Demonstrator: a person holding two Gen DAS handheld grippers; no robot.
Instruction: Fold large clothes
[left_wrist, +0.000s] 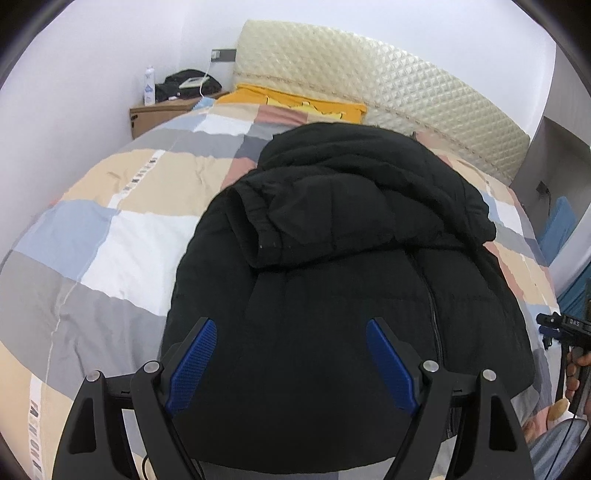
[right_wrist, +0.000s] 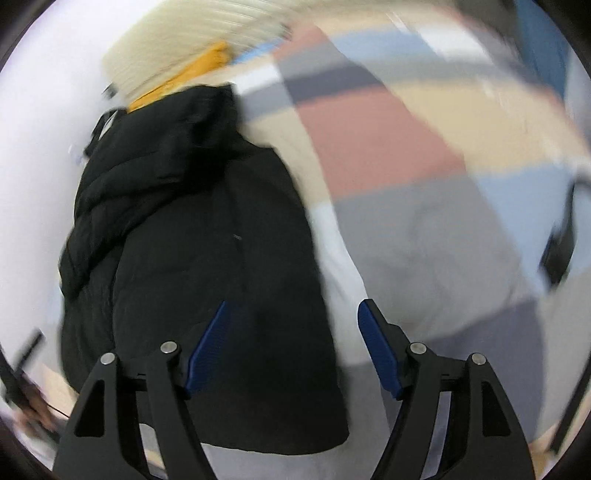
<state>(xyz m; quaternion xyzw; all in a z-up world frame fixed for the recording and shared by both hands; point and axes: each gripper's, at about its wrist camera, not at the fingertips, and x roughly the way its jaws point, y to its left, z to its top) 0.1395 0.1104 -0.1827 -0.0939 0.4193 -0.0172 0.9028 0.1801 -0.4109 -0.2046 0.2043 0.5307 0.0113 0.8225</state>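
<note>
While right view blurs, left shows jacket (left_wrist: 332, 258) hood folded.

left tool (left_wrist: 290, 363) — black frame | blue ribbed pads (left_wrist: 192, 373) | silver screws

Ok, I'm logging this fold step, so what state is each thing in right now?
black jacket: lying on the bed, sides folded in, hood end toward the headboard, held by neither gripper.
left gripper: open, over the jacket's near end.
right gripper: open, at the jacket's edge; view blurred.
patchwork bedspread: spread over the bed, slightly wrinkled.
</note>
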